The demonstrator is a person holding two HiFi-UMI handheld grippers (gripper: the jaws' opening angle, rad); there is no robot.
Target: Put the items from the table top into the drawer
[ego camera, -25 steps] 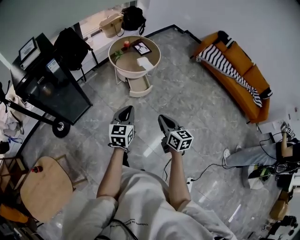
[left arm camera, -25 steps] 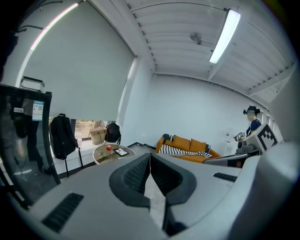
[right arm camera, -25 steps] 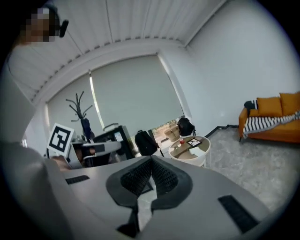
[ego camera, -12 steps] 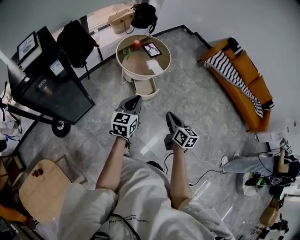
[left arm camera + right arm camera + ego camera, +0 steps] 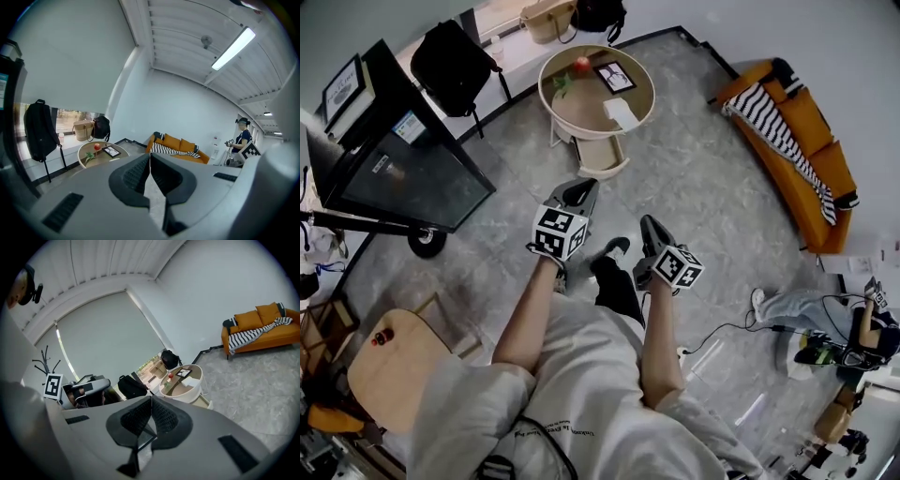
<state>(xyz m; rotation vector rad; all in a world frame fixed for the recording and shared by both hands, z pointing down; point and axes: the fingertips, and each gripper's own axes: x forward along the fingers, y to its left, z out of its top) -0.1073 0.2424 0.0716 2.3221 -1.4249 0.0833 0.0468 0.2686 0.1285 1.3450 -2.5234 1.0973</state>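
Note:
A round beige table (image 5: 639, 76) stands far ahead of me on the grey floor. On it lie a red apple (image 5: 581, 65), a framed picture (image 5: 615, 76), a green sprig (image 5: 562, 84) and a white folded item (image 5: 623, 113). Its drawer (image 5: 602, 157) is pulled out toward me. My left gripper (image 5: 579, 194) and right gripper (image 5: 652, 228) hang in the air short of the table, both shut and empty. The left gripper view shows its jaws (image 5: 150, 155) meeting, with the table (image 5: 89, 159) beyond. The right gripper (image 5: 151, 399) has the table (image 5: 192, 383) and drawer (image 5: 204, 401) far ahead of it.
A black wheeled cart (image 5: 398, 164) stands on the left and a black backpack (image 5: 455, 64) hangs behind it. An orange sofa (image 5: 797, 150) with a striped blanket runs along the right. A wooden chair (image 5: 389, 370) is near left. A person (image 5: 811, 309) sits on the floor at right.
Both grippers have moved forward toward the table, which now looks nearer and larger. A black shoe now shows between the two grippers.

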